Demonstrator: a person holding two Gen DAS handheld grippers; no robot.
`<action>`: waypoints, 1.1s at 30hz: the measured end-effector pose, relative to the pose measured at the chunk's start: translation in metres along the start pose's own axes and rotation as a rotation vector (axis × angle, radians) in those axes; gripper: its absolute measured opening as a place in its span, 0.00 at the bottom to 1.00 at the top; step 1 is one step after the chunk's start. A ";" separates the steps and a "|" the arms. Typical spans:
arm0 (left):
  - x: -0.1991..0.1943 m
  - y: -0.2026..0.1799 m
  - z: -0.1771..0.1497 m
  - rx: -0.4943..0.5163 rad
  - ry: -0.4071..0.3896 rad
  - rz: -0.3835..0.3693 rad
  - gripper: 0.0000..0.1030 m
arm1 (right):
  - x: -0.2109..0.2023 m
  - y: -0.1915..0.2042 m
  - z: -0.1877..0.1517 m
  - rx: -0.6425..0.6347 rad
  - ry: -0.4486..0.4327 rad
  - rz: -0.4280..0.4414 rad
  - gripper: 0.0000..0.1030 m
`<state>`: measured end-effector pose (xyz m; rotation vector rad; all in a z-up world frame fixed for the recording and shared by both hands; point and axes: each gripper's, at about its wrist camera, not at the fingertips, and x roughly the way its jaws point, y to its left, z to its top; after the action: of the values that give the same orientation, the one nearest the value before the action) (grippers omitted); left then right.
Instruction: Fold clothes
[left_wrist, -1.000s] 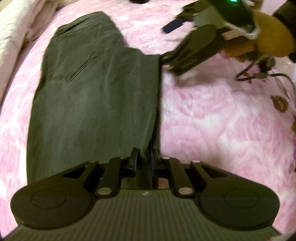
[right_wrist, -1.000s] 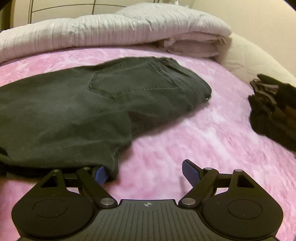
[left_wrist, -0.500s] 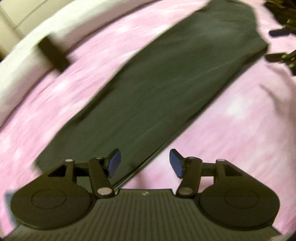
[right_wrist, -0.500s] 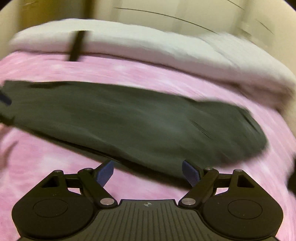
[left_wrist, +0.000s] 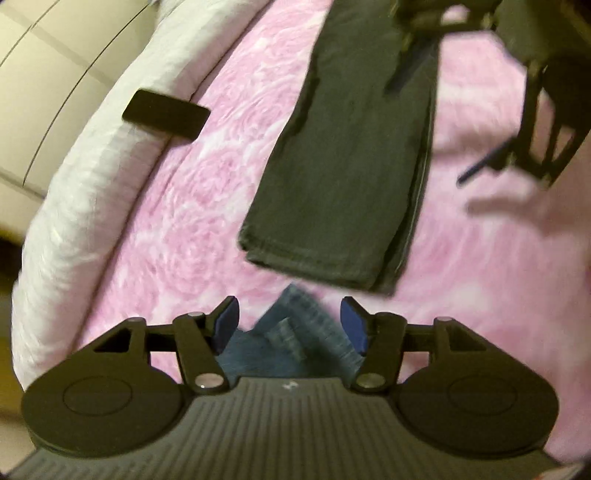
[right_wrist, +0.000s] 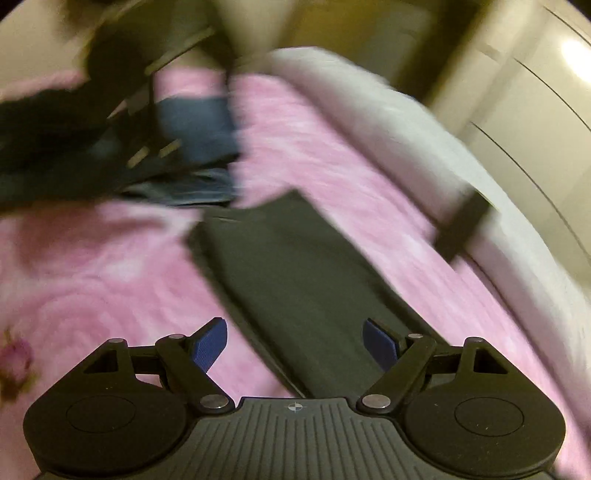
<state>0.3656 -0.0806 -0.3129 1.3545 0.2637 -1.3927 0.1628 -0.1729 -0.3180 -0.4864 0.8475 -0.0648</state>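
Pink rose-patterned bedding (left_wrist: 177, 206) carries the dark trousers (left_wrist: 343, 192), folded lengthwise into a strip. From the left wrist, the left gripper (left_wrist: 290, 325) hangs spread over blue jeans (left_wrist: 291, 343), holding nothing. From the right wrist, the right gripper (right_wrist: 295, 345) gapes above the trousers (right_wrist: 295, 280), empty; the view is blurred.

We read no text, labels, brands or numbers anywhere; both views are too blurred for any print.
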 end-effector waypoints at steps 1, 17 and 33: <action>0.002 0.003 -0.007 0.028 -0.016 -0.007 0.58 | 0.015 0.012 0.004 -0.061 0.017 0.000 0.77; 0.054 -0.026 -0.023 0.544 -0.238 0.032 0.73 | 0.054 -0.005 0.036 -0.129 0.035 -0.109 0.11; 0.027 0.020 0.069 0.555 -0.372 0.167 0.09 | -0.020 -0.054 0.041 0.281 -0.024 -0.217 0.11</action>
<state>0.3504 -0.1549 -0.3023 1.4754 -0.5072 -1.6040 0.1865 -0.1999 -0.2570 -0.3120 0.7450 -0.3716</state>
